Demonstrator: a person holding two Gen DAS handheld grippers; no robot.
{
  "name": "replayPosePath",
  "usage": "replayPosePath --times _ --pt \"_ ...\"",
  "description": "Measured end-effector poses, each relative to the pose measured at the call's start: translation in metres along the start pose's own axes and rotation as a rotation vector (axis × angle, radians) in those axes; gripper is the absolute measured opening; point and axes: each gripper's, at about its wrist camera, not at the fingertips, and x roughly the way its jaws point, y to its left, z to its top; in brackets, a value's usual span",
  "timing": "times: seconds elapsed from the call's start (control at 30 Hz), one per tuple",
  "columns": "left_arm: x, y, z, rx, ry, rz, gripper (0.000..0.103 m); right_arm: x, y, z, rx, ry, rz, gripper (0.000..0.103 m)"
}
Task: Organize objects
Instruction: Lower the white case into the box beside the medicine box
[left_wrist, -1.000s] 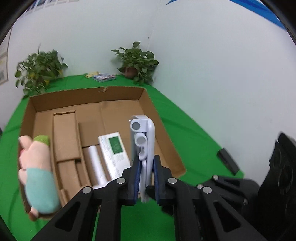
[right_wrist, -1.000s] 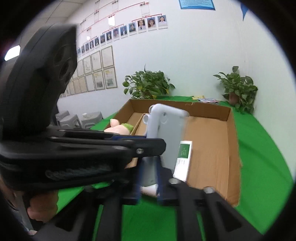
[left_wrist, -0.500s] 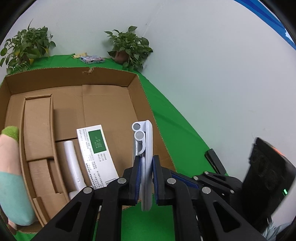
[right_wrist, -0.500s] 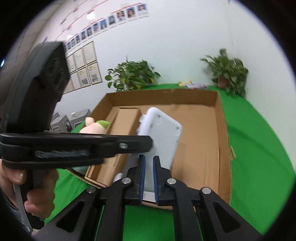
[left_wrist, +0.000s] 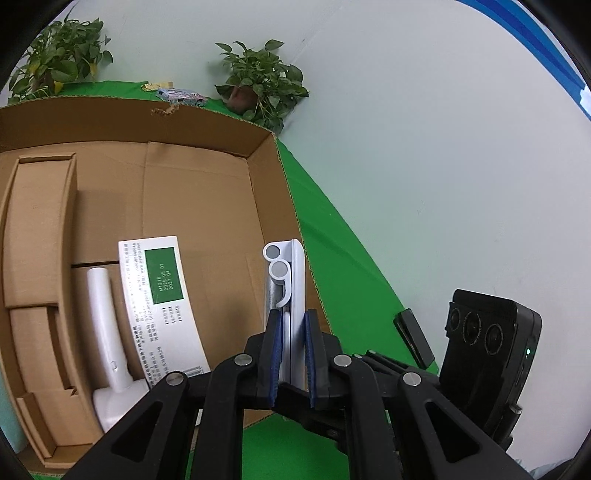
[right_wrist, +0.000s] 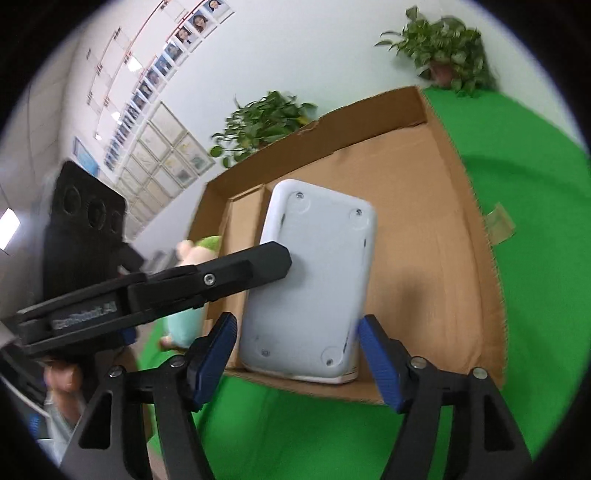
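Both left jaws clamp the white device (left_wrist: 293, 291); right jaws apart, flanking it.

Bright, even light; fisheye edges vignetted, right view motion-blurred.

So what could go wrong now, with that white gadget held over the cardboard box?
Two things, I would guess. The left gripper pinches the white gadget only by its thin near edge, so most of it sticks out unsupported and might twist or slip. The right gripper is open around it, so nothing else would catch it. Also, the box already holds a white leaflet and a white handle just left of the gadget; lowered carelessly, it could land on them.
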Motion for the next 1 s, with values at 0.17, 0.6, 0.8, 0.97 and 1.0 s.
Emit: replayPosePath --times 0.17,0.6,0.8,0.97,1.0 --pt "0.026 0.008 0.003 -0.012 0.041 0.031 0.009 0.005 -0.003 0.001 -0.042 0.013 -0.056 0.025" --pt "0.095 0.038 -0.016 -0.126 0.178 -0.013 0.009 0.039 -0.040 -0.002 -0.028 0.165 -0.189 0.028" --pt "0.097 0.041 -0.015 -0.131 0.192 0.011 0.009 0.046 -0.044 -0.002 -0.019 0.199 -0.206 0.031" --pt "0.094 0.046 -0.016 -0.126 0.217 0.122 0.010 0.050 -0.039 -0.008 -0.030 0.213 -0.194 0.035" --pt "0.093 0.048 -0.017 -0.132 0.215 0.134 0.011 0.051 -0.039 -0.009 -0.032 0.216 -0.188 0.036"
